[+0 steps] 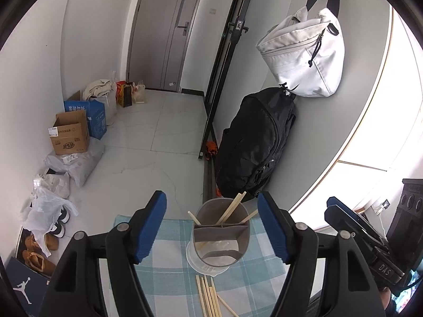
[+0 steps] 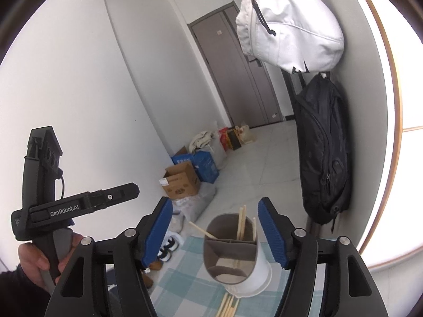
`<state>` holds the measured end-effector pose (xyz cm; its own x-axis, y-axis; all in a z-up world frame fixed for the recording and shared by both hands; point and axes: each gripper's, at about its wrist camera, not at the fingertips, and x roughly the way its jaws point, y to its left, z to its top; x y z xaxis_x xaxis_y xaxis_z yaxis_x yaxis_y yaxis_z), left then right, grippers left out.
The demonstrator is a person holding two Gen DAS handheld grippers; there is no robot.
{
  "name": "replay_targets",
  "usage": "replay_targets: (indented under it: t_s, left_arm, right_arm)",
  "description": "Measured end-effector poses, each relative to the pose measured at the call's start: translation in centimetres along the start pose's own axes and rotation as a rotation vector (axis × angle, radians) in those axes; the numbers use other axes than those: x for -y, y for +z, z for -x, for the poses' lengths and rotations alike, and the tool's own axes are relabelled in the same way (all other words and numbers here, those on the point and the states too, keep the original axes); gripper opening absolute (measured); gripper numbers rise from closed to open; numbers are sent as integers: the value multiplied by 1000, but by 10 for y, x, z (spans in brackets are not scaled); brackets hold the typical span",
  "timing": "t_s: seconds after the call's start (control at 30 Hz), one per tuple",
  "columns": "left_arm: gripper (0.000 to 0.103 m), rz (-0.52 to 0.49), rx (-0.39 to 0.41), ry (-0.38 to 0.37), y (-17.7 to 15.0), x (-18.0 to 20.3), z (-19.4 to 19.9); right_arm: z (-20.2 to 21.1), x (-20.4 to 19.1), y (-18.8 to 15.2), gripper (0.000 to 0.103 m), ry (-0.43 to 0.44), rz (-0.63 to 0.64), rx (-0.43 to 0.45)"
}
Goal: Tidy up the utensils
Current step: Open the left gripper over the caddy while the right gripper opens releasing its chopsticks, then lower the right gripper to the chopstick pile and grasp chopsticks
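squarely between both open jaws stands the utensil holder [image 1: 220,235].

The pale wooden chopsticks lying loose on the blue-and-white checked cloth [image 1: 169,277] run off the bottom edge in both views [image 1: 208,298] [image 2: 227,306]. The lower ends of the chopsticks standing in the grey-lined divided white holder [image 1: 220,240] are hidden inside it. Print on the brown cardboard box [image 1: 70,137] is too small to read.

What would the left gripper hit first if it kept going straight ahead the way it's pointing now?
Most likely the utensil holder, which sits centred between the open left gripper fingers. Depth is hard to judge, so it could pass just above the rim.
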<state>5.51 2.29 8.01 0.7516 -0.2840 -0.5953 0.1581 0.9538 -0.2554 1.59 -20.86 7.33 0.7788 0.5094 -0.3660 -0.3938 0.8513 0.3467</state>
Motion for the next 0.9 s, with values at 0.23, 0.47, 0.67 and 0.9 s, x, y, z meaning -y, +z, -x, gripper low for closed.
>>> replay_targets:
  t_s: [0.23,0.47,0.67,0.9]
  left_arm:
    - [77,-6,33,24,-22,4,14]
    - [87,-18,46,65,-50,2,18]
    - [88,-19,59,105,-81,-6,12]
    - [88,12,34,132,-113,-26,-3]
  right_arm:
    - [18,-8,-16,83,1,16,7]
    - [26,-15,-46,91,-3,69,-35]
    - [17,-14,-82,92,-30,107,-132]
    - [-9,-7,-127,92,-73,129,-302]
